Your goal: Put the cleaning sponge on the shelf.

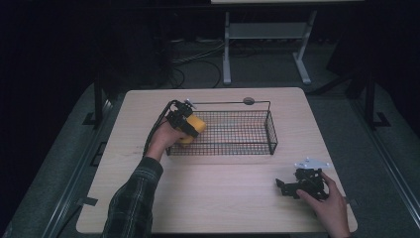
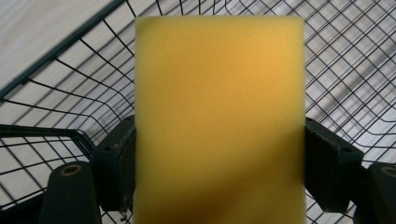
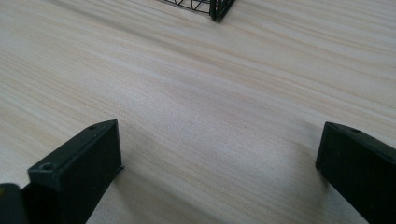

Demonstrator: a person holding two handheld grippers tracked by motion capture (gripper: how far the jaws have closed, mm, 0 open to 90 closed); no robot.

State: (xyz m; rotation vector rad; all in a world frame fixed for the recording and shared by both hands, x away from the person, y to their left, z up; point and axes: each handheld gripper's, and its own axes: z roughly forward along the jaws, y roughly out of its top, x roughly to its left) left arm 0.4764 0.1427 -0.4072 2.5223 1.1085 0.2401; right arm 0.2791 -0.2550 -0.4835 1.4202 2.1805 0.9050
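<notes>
the left gripper [image 1: 190, 125] holds a yellow sponge [image 1: 194, 127], its two black jaws pressed against the sponge's opposite sides. in the left gripper view the sponge [image 2: 219, 116] rises straight up between the jaws and stands in front of the camera, and the wire mesh of the basket [image 2: 70, 107] spreads behind and around it. from the high view this gripper sits at the left end of the basket [image 1: 247, 141], over its near-left corner, with the sponge inside the basket's outline. whether the sponge touches the basket floor cannot be told. the left hand [image 1: 163, 139] grips the tool from outside the basket's left wall, and a plaid sleeve [image 1: 133, 198] runs back from it to the near edge of the table [image 1: 223, 198].

the right gripper [image 1: 288, 187] rests low on the table, well apart from the basket, near the right front corner. its jaws stand wide open with nothing between them; the right gripper view shows bare wood grain in the gap. ahead of those jaws, far off, a corner of the basket [image 3: 215, 8] stands at the top of that view. the right hand [image 1: 329, 206] lies on the tool from behind.
</notes>
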